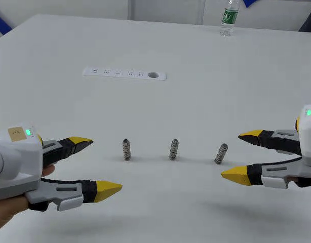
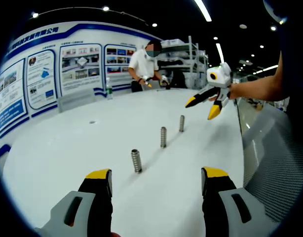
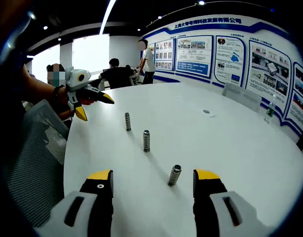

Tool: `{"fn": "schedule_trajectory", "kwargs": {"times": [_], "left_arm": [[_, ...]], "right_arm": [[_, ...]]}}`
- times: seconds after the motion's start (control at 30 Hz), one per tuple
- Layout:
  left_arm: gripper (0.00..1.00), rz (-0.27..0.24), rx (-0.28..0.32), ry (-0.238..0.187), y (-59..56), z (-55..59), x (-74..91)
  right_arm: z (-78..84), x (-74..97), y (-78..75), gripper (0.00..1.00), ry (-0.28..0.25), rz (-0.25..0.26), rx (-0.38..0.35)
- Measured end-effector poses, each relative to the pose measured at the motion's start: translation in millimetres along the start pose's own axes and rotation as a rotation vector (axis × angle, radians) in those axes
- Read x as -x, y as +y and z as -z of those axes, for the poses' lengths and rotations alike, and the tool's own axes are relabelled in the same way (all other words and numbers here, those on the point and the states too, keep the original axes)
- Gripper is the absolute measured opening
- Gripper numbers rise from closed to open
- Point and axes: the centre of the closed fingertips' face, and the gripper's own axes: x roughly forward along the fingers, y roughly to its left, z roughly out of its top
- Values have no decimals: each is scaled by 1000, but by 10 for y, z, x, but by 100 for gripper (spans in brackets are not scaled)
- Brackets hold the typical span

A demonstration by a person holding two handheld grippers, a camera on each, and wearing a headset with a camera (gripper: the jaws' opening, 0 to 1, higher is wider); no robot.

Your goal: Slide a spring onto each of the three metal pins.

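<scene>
Your left tool and right tool both gape wide, empty.
Three springs stand mid-frame on the table.

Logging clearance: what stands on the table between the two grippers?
Head view: a row of three, left spring, middle spring and leaning right spring, between left gripper and right gripper.

Matt white table, shiny coiled metal springs, smooth plastic left claw, clear plastic bottle

Three springs in row on table, power strip behind
</scene>
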Motion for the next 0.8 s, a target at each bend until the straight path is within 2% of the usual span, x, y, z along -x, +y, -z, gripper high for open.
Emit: {"fn": "schedule_trajectory", "kwargs": {"times": [0.4, 0.8], "left_arm": [[77, -4, 5, 0, -3, 29, -2], [78, -9, 17, -4, -10, 59, 1]], "right_arm": [[73, 26, 53, 74, -64, 41, -26], [144, 0, 71, 76, -67, 50, -44]]}}
